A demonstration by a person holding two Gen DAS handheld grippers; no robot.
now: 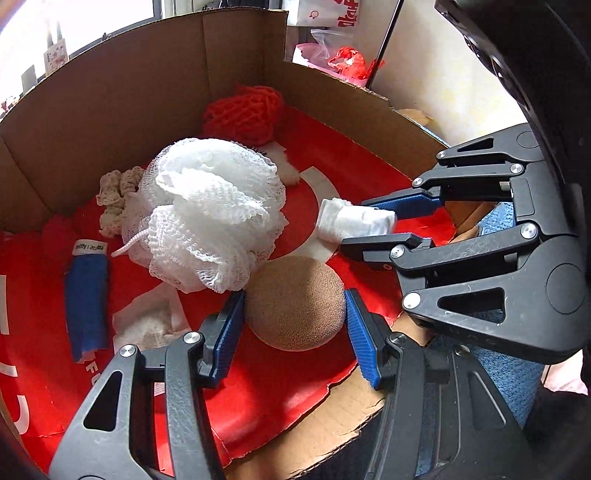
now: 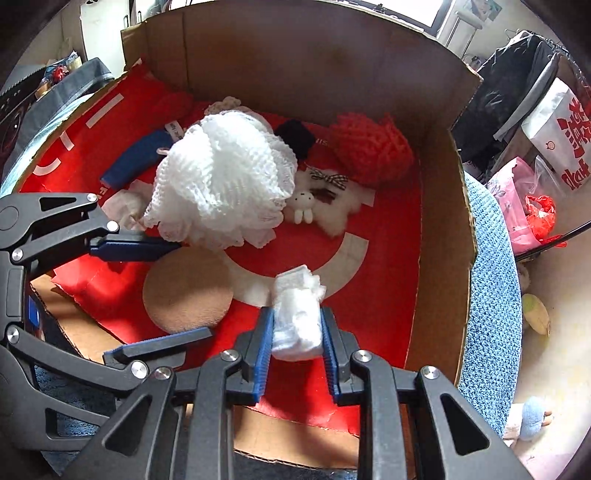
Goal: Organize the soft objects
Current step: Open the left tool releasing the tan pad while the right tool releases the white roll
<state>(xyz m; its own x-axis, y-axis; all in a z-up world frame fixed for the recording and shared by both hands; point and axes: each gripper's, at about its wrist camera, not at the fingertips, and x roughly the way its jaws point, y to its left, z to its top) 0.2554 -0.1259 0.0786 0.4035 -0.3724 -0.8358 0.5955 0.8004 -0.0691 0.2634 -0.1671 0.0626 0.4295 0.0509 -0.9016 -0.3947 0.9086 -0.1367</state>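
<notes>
Cardboard box walls (image 1: 110, 122) enclose a red liner (image 1: 280, 387). Nearest, the left gripper (image 1: 295, 317) clasps a tan ball (image 1: 295, 302) between its pads. Beside it, the right gripper (image 2: 297, 325) pinches a white wad (image 2: 297, 317). Beyond lie a white loofah (image 1: 210, 210), a blue roll (image 1: 86, 302) and, farthest, red mesh (image 1: 243, 110).

Bright window (image 1: 85, 22) behind; pale wall (image 1: 436, 62); hanging clothes (image 2: 517, 74) (dark) and plastic bags (image 2: 532, 210) alongside
</notes>
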